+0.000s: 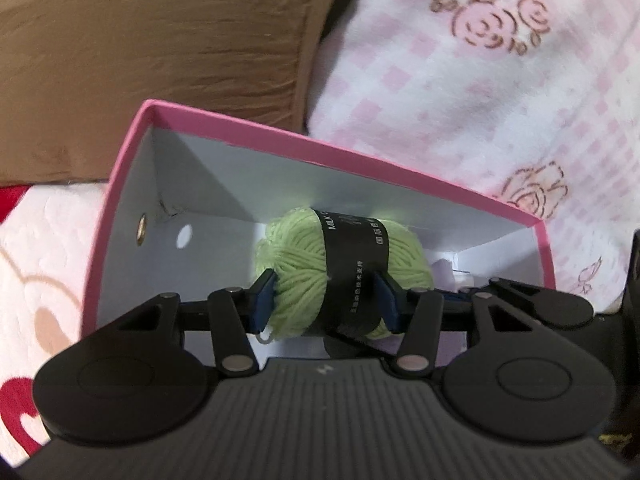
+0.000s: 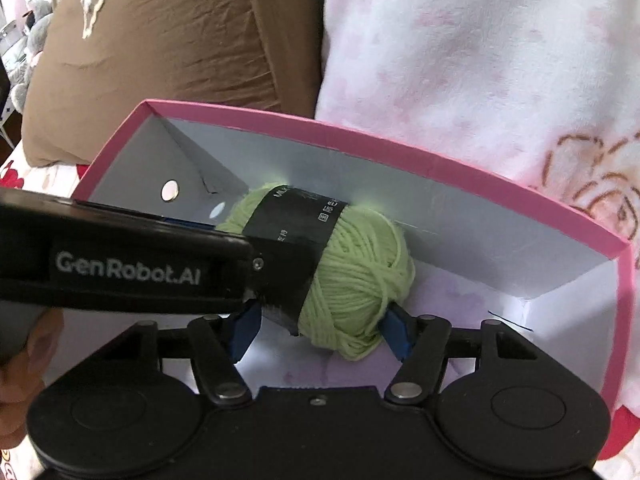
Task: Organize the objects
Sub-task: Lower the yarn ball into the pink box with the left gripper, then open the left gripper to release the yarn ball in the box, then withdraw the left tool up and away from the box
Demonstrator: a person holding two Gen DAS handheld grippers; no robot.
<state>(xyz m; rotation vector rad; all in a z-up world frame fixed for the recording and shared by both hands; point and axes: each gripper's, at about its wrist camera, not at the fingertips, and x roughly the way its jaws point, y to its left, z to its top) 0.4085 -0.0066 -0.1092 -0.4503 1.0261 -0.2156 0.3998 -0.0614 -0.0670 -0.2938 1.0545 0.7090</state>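
A light green yarn ball (image 1: 296,268) with a black paper label (image 1: 352,256) sits low inside a pink box (image 1: 360,156) with white inner walls. My left gripper (image 1: 326,302) is shut on the ball, its blue pads pressed into the yarn and the label. In the right wrist view the same yarn ball (image 2: 360,272) lies in the pink box (image 2: 400,148). My right gripper (image 2: 320,330) straddles its near end, with the blue pads right at its sides and no visible squeeze. The left gripper's black body (image 2: 120,268) crosses in from the left and hides part of the ball.
A brown cushion (image 1: 160,40) lies behind the box on the left. A white and pink flowered blanket (image 1: 480,100) is piled behind it on the right. Red and white bedding (image 1: 32,280) lies under the box. A hand (image 2: 24,360) shows at the lower left.
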